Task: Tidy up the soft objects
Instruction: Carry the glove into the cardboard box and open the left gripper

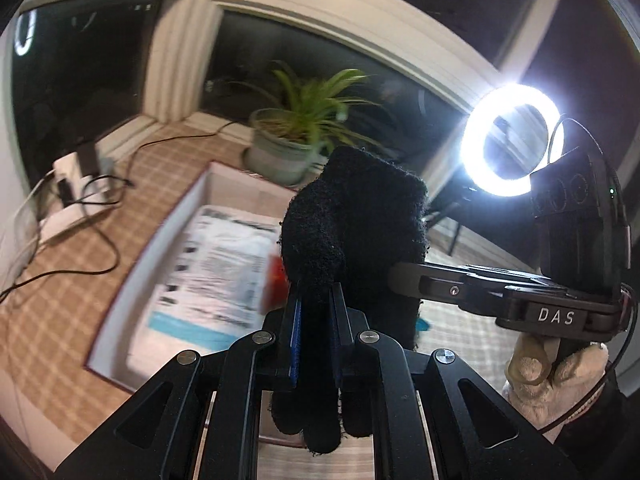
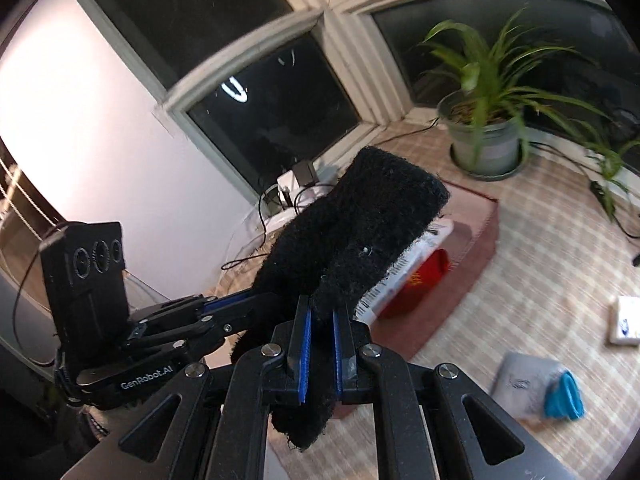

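Note:
A black fuzzy glove (image 1: pixel 352 224) is held in the air between both grippers. My left gripper (image 1: pixel 316 308) is shut on its finger end, with glove fingers hanging below the jaws. My right gripper (image 2: pixel 322 324) is shut on the glove (image 2: pixel 360 220) too, and it reaches in from the right in the left wrist view (image 1: pixel 404 272). The left gripper shows at the left of the right wrist view (image 2: pixel 240 304). Below lies an open box (image 1: pixel 120 304) holding a printed packet (image 1: pixel 216 264) and a red item (image 2: pixel 424 280). A grey and blue soft item (image 2: pixel 536 388) lies on the checked cloth.
A potted plant (image 1: pixel 288 144) stands behind the box by the dark windows. A lit ring light (image 1: pixel 512 136) stands at the right. Cables and a white adapter (image 1: pixel 76 184) lie at the left. A small white packet (image 2: pixel 626 320) lies on the cloth (image 2: pixel 540 280).

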`<state>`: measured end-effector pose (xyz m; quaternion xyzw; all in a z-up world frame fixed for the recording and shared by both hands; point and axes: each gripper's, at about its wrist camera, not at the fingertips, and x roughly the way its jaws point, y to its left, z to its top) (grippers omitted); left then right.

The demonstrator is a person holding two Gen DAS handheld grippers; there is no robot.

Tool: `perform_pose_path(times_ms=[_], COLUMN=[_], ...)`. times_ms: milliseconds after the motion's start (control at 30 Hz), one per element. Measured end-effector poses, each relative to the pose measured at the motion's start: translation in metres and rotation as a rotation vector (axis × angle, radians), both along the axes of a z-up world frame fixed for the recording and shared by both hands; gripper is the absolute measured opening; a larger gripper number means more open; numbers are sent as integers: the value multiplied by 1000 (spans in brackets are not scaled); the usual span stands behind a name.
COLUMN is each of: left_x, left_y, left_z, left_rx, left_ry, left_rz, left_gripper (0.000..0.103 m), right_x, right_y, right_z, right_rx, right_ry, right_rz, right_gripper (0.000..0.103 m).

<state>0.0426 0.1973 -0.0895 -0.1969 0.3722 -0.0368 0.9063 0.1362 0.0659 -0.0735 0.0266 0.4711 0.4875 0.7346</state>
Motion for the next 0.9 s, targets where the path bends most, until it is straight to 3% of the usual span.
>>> perform_pose_path(times_ms=[267, 633, 667, 767, 833, 900], left_x=[9, 22, 23, 25, 25, 25], left_y=[49, 63, 62, 61, 61, 64], left_z=[-33, -60, -60, -61, -59, -59], left_rx=[-6, 21, 24, 59, 59, 56], left_ry=[74, 141, 144, 146, 145, 146], left_rz=[67, 78, 76, 68, 66, 81], left_gripper=[10, 13, 15, 20, 36, 37], right_x=[7, 16, 17, 21, 23, 27], right_y=[51, 77, 77, 74, 69, 64], right_z=[-36, -56, -56, -54, -50, -47], right_rx=[-106, -224, -229, -225, -204, -192], right_ry=[5, -53, -57, -66, -70, -60], right_rz=[8, -13, -15, -34, -52, -64], right_gripper=[8, 11, 16, 44, 45, 48])
